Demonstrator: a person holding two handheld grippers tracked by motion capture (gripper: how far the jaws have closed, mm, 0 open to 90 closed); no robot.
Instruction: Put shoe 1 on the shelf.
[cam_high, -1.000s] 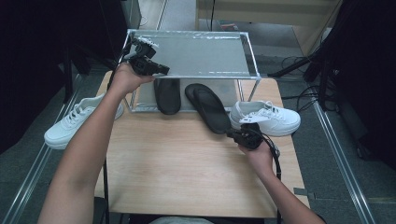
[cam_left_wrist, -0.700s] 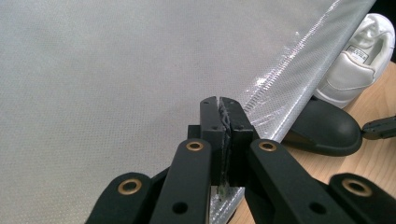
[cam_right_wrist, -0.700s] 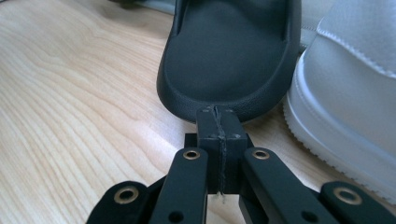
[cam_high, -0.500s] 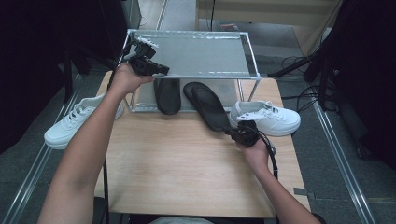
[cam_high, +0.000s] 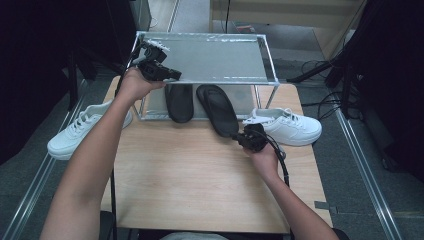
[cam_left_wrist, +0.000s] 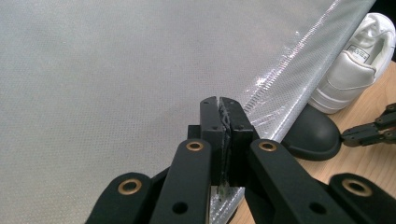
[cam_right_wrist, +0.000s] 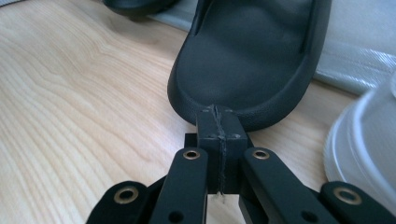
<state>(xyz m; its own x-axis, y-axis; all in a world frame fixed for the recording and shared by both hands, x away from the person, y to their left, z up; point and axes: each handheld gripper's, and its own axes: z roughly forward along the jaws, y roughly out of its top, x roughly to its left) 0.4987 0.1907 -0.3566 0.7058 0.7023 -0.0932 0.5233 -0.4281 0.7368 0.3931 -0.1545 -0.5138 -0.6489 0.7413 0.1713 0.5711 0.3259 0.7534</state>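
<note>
Right tool (cam_high: 241, 136), jaws closed and empty, touches the near heel of the right slipper (cam_high: 218, 109), which lies on the desk (cam_high: 190, 185) half under the rack (cam_high: 210, 55). Left tool (cam_high: 175, 76), closed, rests at the rack's left front edge.

The rack's top shelf (cam_high: 215, 57) hides the front halves of both black slippers (cam_high: 218, 109) from above. My right tool's view cuts off the white sneaker (cam_right_wrist: 364, 140) at its right edge.
</note>
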